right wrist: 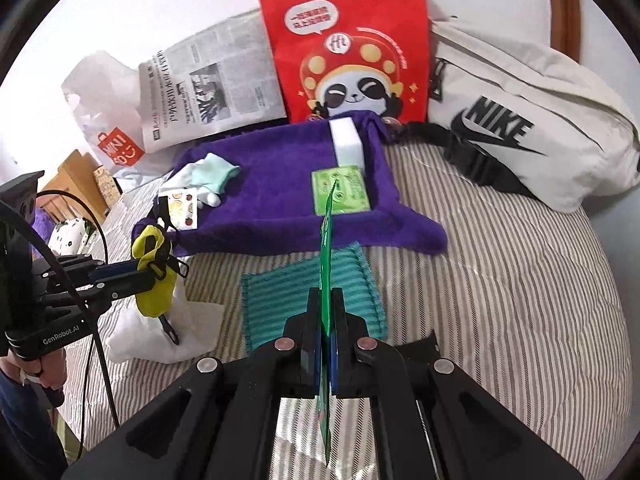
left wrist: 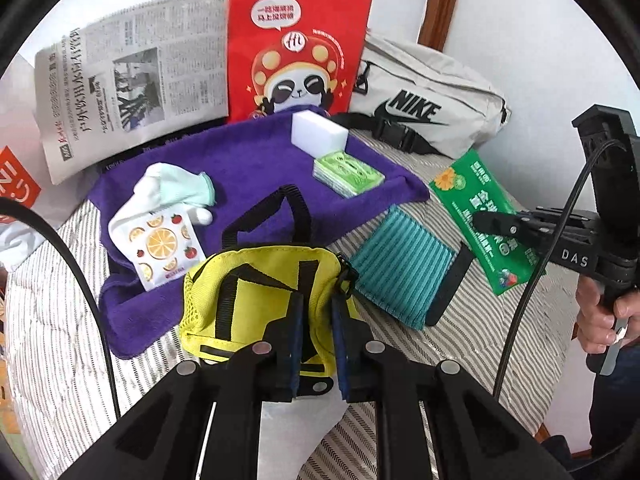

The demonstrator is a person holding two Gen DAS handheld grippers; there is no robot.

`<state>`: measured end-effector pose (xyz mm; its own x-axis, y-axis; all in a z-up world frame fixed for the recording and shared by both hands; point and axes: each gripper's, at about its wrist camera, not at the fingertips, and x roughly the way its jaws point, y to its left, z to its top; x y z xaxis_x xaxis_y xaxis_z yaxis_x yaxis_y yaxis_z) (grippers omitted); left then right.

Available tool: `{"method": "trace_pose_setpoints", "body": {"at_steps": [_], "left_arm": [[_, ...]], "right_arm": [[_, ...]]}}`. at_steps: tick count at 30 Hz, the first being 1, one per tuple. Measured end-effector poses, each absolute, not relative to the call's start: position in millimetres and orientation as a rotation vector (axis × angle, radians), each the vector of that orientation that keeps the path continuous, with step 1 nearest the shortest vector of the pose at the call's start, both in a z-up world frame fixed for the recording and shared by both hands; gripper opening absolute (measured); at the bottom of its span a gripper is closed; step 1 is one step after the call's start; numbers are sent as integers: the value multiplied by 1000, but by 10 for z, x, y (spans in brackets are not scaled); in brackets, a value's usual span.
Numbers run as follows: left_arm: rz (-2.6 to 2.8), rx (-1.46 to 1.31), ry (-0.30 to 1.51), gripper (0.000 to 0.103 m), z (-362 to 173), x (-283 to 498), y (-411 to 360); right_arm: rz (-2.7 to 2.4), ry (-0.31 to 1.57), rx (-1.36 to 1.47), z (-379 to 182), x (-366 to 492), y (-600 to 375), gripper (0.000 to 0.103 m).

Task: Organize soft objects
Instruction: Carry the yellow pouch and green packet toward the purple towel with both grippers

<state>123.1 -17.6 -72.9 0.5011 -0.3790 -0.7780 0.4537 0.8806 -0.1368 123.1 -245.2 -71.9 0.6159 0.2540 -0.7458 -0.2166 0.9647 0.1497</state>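
Two hand-held grippers are in view, each carrying one item above the striped bed cover [right wrist: 500,280].

The left hand-held gripper [left wrist: 316,312] has its jaws drawn narrow and clamped on the lower part of a small yellow pouch [left wrist: 256,292] with black straps. In the right wrist view the same pouch [right wrist: 154,276] hangs from the fingertips, lifted clear of a white soft item [right wrist: 160,336] lying on the bed beneath it.

The right hand-held gripper [right wrist: 325,312] has its jaws pressed together on a flat green packet [right wrist: 326,264], seen edge-on between the pads. In the left wrist view the packet [left wrist: 476,208] shows its printed face and is held off the bed. A hand [left wrist: 600,312] grips the handle of that tool.

Just beyond both grippers a teal ribbed cloth [right wrist: 280,300] lies flat on the bed. Next to it, farther back, is a purple towel [left wrist: 248,168] spread out. On the towel: a white sponge block [left wrist: 318,134], a light green tissue pack [left wrist: 348,174] just in front of it, a pale mint-and-white glove [left wrist: 176,188], and a sachet printed with orange slices [left wrist: 160,248] overlapping the glove.

Behind the towel, against the wall: a newspaper [left wrist: 132,80], a red paper bag with a panda print [left wrist: 296,48], and a beige Nike waist bag [left wrist: 432,100]. A white Miniso bag [right wrist: 108,120] stands left of the newspaper.
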Motion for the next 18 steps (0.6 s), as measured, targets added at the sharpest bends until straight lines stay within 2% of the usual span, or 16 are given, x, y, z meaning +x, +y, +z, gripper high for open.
{"method": "trace_pose_setpoints", "body": {"at_steps": [18], "left_arm": [[-445, 37, 865, 14, -469, 1419, 114]], "right_arm": [[370, 854, -8, -579, 1492, -2039, 3]]}}
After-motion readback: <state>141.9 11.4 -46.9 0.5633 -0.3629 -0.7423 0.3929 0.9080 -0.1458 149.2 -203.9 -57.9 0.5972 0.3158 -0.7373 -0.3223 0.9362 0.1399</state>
